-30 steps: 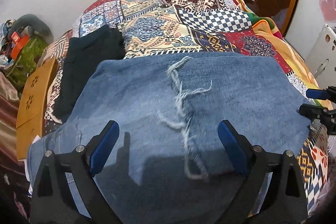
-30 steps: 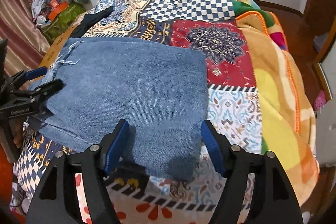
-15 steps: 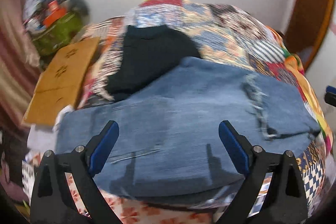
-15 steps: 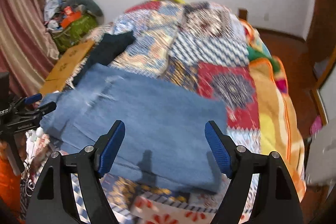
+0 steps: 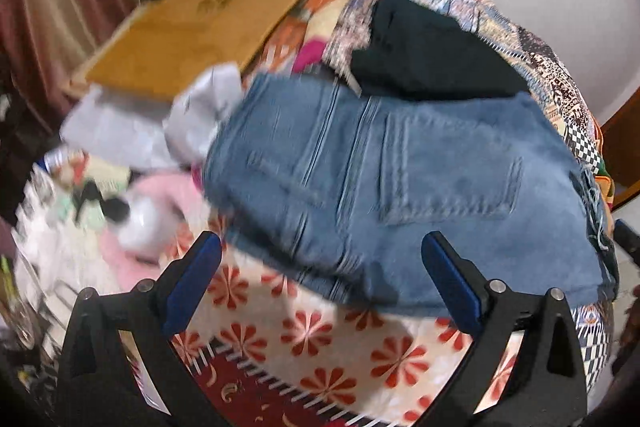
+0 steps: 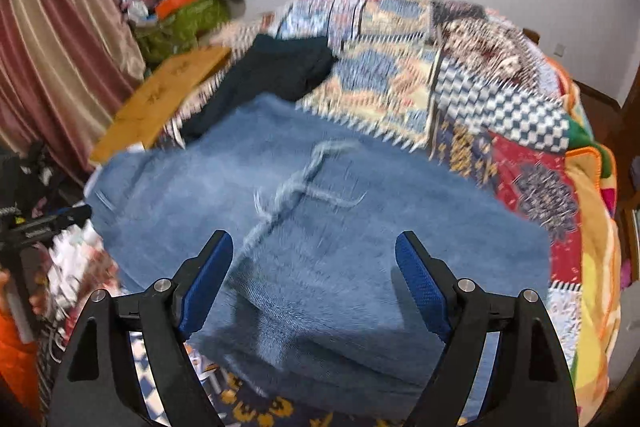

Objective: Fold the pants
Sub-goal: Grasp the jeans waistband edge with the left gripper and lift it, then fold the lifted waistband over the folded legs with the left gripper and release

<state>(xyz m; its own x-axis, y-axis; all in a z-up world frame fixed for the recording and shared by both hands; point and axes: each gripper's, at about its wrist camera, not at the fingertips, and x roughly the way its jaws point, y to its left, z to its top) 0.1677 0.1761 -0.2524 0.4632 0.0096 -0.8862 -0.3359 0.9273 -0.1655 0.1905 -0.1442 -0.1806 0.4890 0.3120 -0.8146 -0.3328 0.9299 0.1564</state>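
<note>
Folded blue denim pants lie on a patchwork bedspread, back pocket and seams up in the left wrist view. From the right wrist view the same pants show a frayed hem with loose threads across the top layer. My left gripper hovers open over the near-left edge of the pants and the flowered blanket, nothing between its fingers. My right gripper hangs above the pants; its jaws are opening and nothing is pinched between them. The left gripper also shows at the left edge of the right wrist view.
A dark folded garment lies beyond the denim. A wooden board and loose white and pink clothes sit left of the bed. A green bag and striped curtain stand by the wall. The bedspread stretches right.
Both grippers have swung leftward along the pants. The left wrist view rolled and now faces the bed's left edge and the pocket end; the right gripper's jaws stand wider.
</note>
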